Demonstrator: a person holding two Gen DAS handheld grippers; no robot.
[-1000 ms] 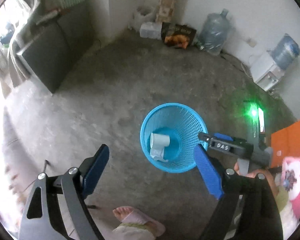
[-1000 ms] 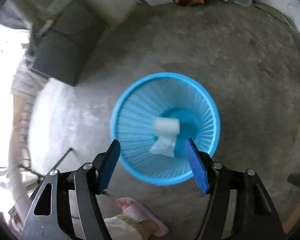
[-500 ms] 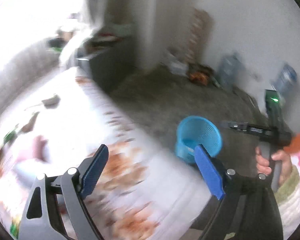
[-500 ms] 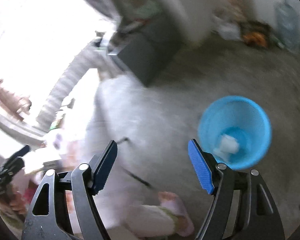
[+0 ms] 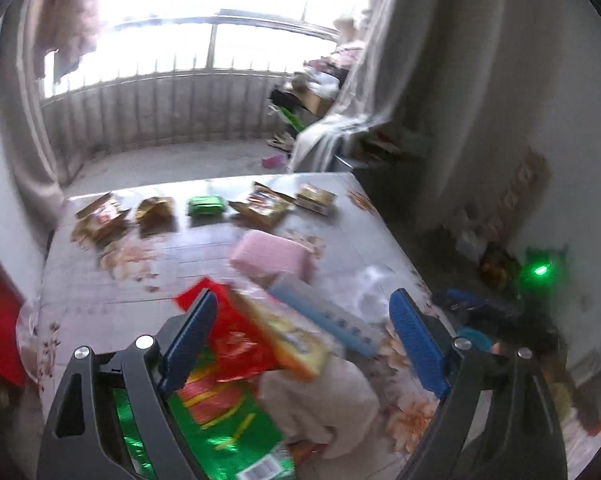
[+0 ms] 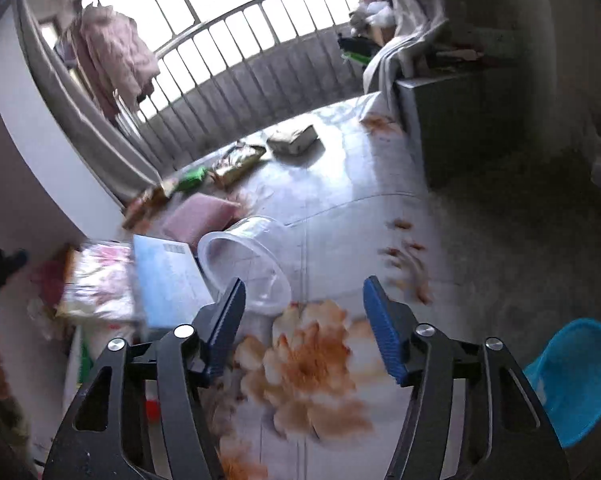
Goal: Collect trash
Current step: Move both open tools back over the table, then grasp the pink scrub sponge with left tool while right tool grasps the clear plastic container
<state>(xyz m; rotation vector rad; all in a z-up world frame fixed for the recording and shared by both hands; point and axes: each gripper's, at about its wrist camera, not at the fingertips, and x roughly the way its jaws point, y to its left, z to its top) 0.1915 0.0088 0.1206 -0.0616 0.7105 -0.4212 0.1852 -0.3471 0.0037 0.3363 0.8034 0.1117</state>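
Note:
My left gripper [image 5: 300, 340] is open and empty above a table with a floral cloth [image 5: 100, 280]. Under it lie a red and green wrapper [image 5: 236, 344], an orange packet [image 5: 288, 336], a blue box [image 5: 324, 316] and a pink pack [image 5: 276, 256]. Several snack wrappers [image 5: 156, 210] lie in a row at the far edge. My right gripper [image 6: 304, 324] is open and empty over the table's near right part. A clear plastic cup [image 6: 248, 264] lies on its side by its left finger. The blue basket [image 6: 572, 380] stands on the floor at the lower right.
A light blue box [image 6: 164, 280] and a pink patterned bag [image 6: 100, 280] lie left of the cup. A dark cabinet [image 6: 460, 120] stands beyond the table's right edge. A balcony railing [image 6: 260, 68] is behind. The other gripper's green light [image 5: 540, 269] shows at the right.
Both grippers have swung up from over the blue basket on the floor to the table with the trash. Both stay open and empty.

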